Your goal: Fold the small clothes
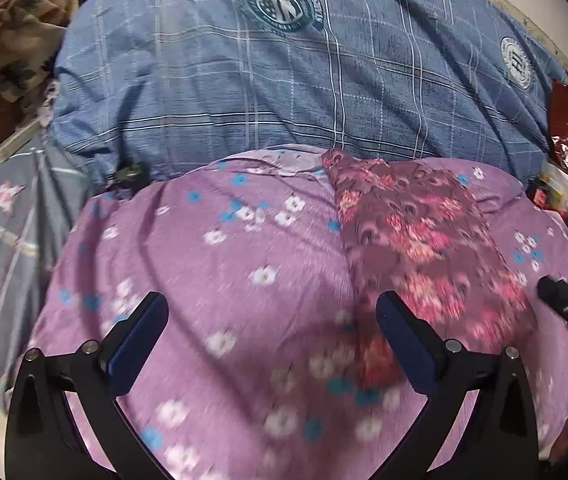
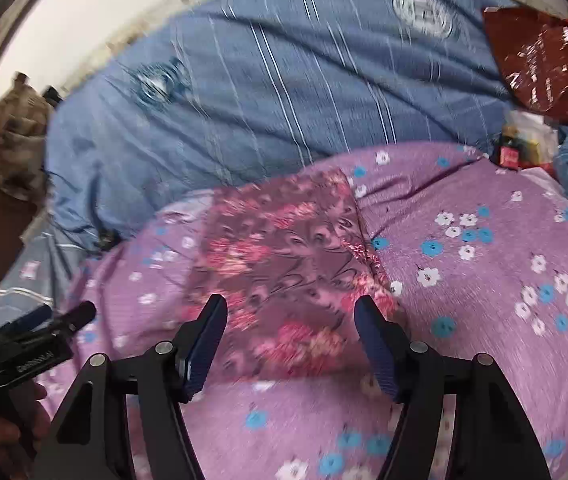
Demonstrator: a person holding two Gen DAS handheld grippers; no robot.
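Light is soft and even across my two views, bright enough for true colours. Both pictures bend hard at the rim, with black corners outside the fisheye circle. Motion blur smears the purple sheet [image 1: 212, 248] most near the bottom of my left view, where the flowers streak. In my right view the blue quilt [image 2: 268, 92] is streaked too, its stripes doubled. The red bag [image 2: 540, 60] throws back white glare. A faint shadow lies on the sheet under my left gripper [image 1: 272, 336].
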